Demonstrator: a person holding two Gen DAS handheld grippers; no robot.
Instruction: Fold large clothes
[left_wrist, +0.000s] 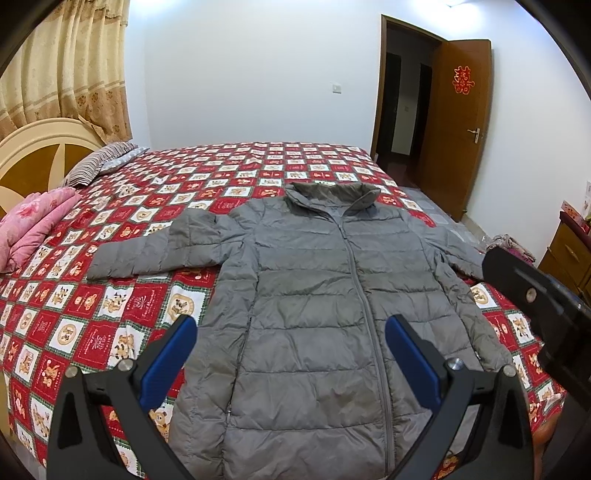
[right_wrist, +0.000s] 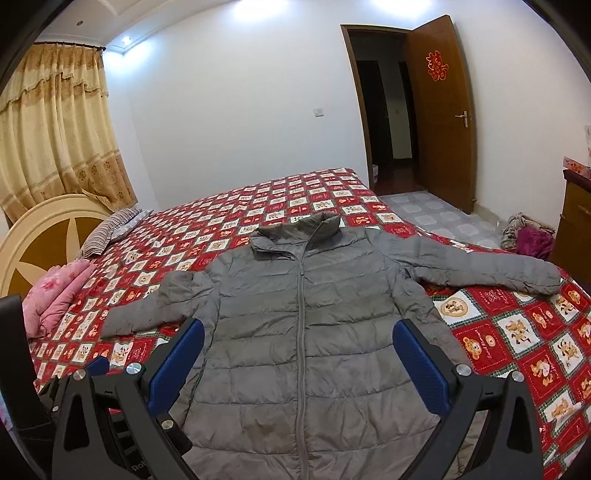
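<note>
A grey quilted jacket lies flat on the bed, zipped, collar at the far end and hem toward me, both sleeves spread out sideways. My left gripper hovers open over the lower half of the jacket, blue pads wide apart, nothing between them. My right gripper is likewise open above the jacket's lower front. In the left wrist view, part of the right gripper's black body shows at the right edge. In the right wrist view, the left gripper's black frame shows at the left edge.
The bed has a red checked bedspread. A pink folded quilt and a striped pillow lie by the cream headboard. An open wooden door, a wooden cabinet and a heap of clothes on the floor lie right.
</note>
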